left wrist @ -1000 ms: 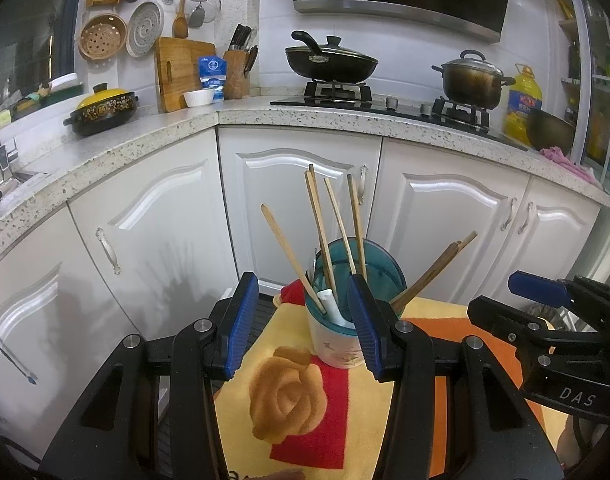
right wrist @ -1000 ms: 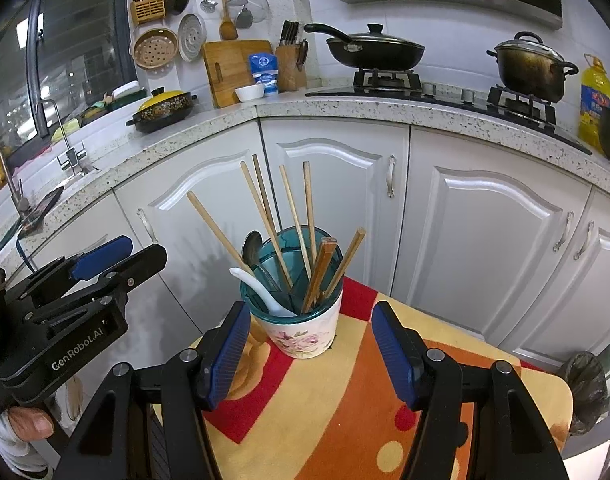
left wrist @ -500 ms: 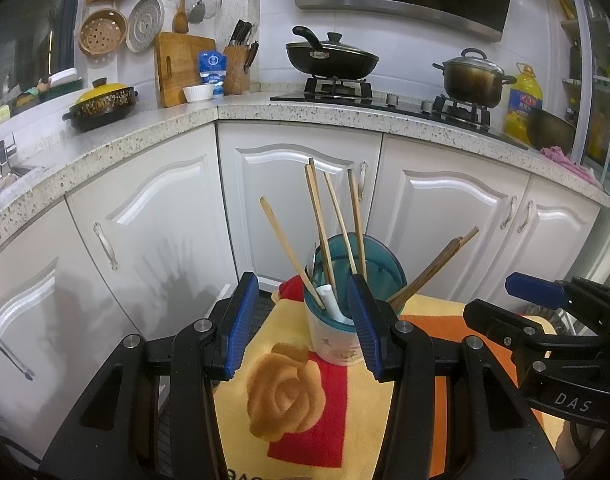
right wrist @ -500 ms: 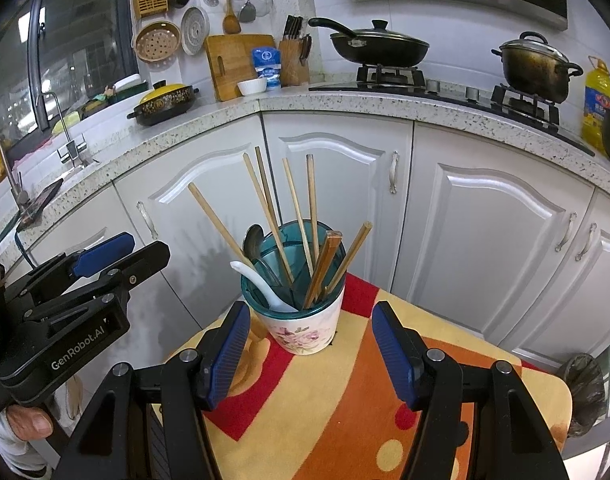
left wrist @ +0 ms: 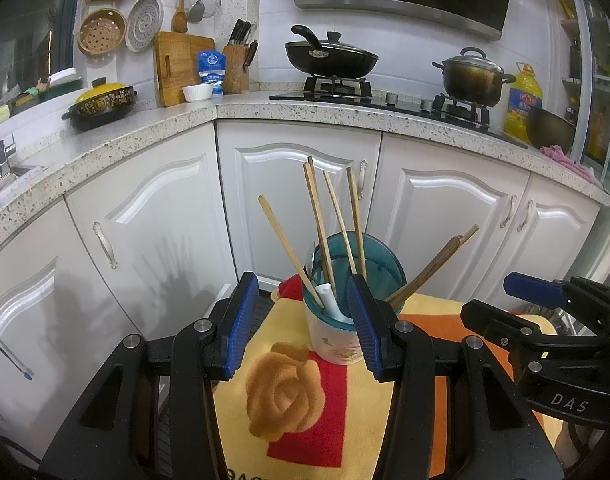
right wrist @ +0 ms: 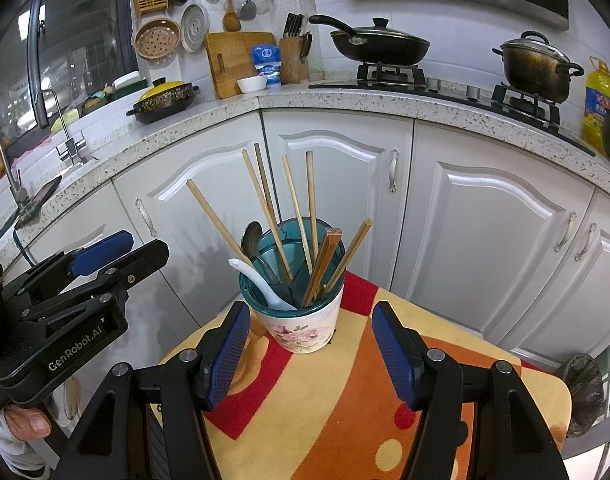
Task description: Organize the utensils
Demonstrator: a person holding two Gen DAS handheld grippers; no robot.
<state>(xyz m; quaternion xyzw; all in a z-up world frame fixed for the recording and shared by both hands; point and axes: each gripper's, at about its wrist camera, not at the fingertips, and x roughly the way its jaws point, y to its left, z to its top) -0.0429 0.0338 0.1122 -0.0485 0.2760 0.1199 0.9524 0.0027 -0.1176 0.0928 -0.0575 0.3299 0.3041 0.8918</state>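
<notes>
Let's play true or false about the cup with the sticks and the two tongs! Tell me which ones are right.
1. The flowery cup stands on a colourful cloth. True.
2. The right tongs are squeezing the cup. False: they are open and hold nothing.
3. A white spoon sits in the cup. True.
4. The chopsticks lie flat on the cloth. False: they stand in the cup.
5. The left tongs are open. True.

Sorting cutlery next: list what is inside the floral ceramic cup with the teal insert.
The floral ceramic cup holds light wooden chopsticks, darker brown chopsticks, a white ceramic spoon and a metal spoon. Their lower ends are hidden inside.
</notes>
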